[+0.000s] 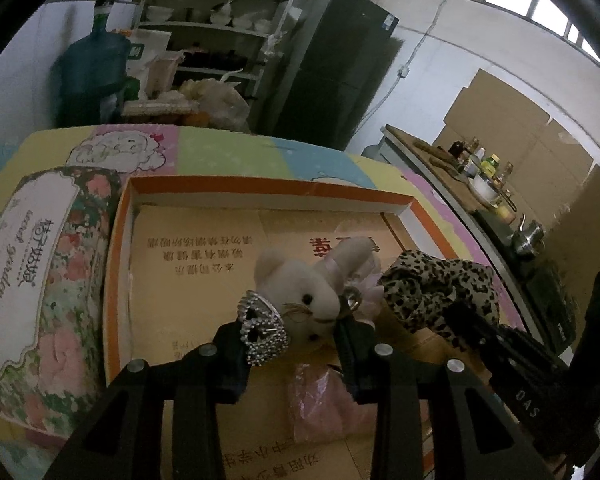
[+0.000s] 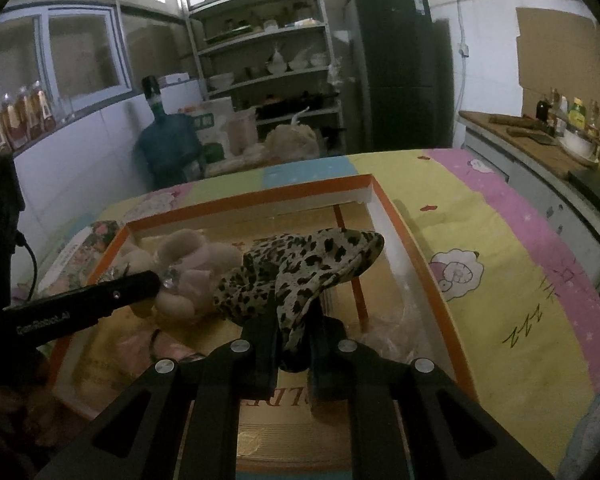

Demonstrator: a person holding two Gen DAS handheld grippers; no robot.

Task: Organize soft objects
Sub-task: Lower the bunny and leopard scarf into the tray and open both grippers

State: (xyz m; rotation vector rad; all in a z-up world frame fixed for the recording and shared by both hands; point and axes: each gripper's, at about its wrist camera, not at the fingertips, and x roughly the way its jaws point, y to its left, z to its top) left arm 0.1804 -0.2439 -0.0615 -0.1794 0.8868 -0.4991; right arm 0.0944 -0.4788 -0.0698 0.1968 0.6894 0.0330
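Partly hidden — plush bear's [image 1: 300, 292] body

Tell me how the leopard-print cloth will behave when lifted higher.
Likely floppy: the leopard-print cloth drapes and folds where the right tool pinches it. Probably light, since one bunched end juts out unsupported. It may brush the plush bear beside it.

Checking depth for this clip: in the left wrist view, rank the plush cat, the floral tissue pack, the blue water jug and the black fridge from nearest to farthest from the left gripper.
1. plush cat, between the left gripper's fingers.
2. floral tissue pack, at left beside the orange tray.
3. blue water jug, back left, beyond the table.
4. black fridge, back centre by the wall; close to the jug's depth.
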